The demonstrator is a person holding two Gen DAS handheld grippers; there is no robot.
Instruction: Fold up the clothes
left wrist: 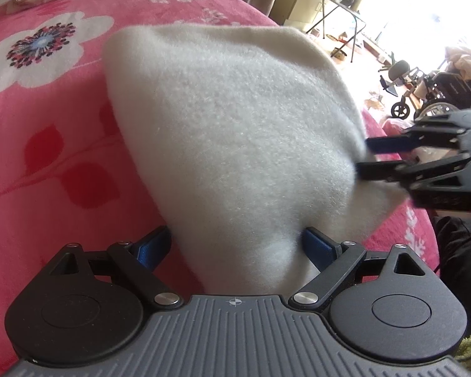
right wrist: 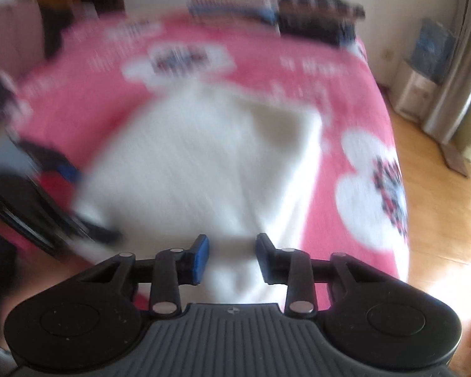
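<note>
a bedroom with a wooden floor and bright windows; a bed under a pink flowered blanket carries everything, with stacks of folded clothes at its far end. the task's thing, a fuzzy cream-white garment, lies on the blanket near the front edge of the bed, already doubled into a thick wedge.

the step in hand looks like taking hold of the near and side edges for another fold. to do it well, both grips should bite through all the layers at the edge, not just the top one, and the two hands should lift together so the wedge stays square.

the left gripper has its jaws spread wide, one on each side of the near end of the garment, and seems not to pinch it. the right gripper has its jaws about a third apart with white cloth between them at the garment's side edge; the right wrist view is blurred, so i cannot tell if the pads press on it.
</note>
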